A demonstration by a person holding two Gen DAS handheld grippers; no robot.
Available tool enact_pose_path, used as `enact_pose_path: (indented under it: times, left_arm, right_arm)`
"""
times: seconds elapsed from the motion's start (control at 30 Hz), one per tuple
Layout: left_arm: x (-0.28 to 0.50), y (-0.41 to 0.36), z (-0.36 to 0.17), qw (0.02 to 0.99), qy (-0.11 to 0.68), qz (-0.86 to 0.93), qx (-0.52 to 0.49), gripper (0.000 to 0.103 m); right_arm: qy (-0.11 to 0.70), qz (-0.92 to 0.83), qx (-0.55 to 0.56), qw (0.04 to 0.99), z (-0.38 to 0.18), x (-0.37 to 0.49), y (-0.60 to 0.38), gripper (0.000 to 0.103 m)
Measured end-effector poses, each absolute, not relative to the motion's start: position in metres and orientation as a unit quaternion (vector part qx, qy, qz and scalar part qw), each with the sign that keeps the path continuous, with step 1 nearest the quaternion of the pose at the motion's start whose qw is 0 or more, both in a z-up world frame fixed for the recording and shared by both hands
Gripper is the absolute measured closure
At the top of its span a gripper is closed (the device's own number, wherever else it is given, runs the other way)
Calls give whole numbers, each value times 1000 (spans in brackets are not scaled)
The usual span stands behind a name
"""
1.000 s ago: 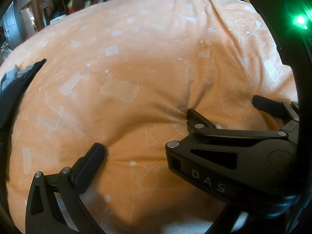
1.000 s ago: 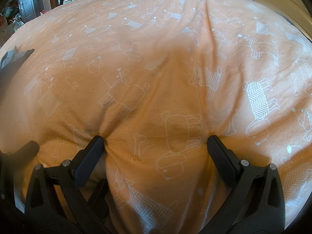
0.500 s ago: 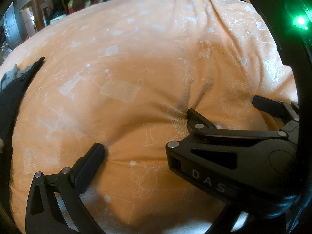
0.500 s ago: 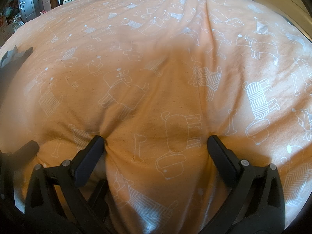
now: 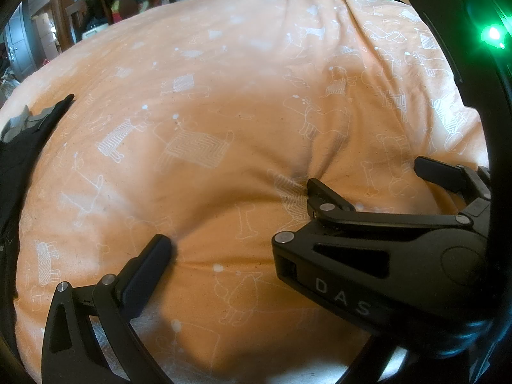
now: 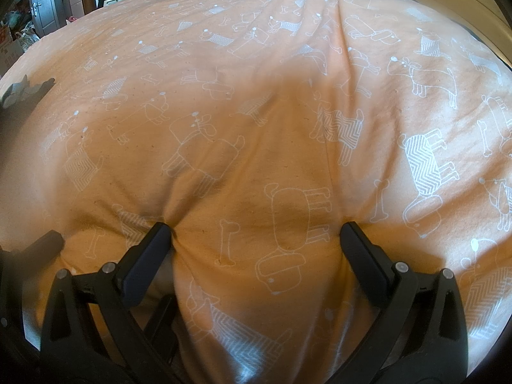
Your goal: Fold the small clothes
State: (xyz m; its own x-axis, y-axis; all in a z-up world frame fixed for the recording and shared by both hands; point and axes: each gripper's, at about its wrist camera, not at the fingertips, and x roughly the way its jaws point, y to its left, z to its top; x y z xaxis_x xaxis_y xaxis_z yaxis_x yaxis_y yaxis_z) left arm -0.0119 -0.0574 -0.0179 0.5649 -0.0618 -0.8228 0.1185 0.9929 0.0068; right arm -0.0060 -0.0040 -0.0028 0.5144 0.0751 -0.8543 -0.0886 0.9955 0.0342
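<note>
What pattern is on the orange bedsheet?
White outlined dogs and bones on the bedsheet, clearest in the right wrist view.

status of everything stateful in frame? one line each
left gripper: open, fingers pressed into the bedding, holding nothing
right gripper: open, fingertips dented into the bedding, holding nothing
orange dog-print bed cover: spread out, dimpled at the fingertips
dark garment: lying crumpled at left edge, untouched

Both grippers, left [image 5: 230,233] & right [image 6: 256,233], side by side, jaws spread wide.
</note>
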Motion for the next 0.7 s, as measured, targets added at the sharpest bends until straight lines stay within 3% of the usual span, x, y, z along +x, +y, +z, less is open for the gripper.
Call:
enact_pose_path:
  times: [0.7]
  left_arm:
    - [-11, -58, -18, 884, 463, -51, 31, 0]
  right_arm:
    - [490, 47, -7, 870, -3, -4, -4, 0]
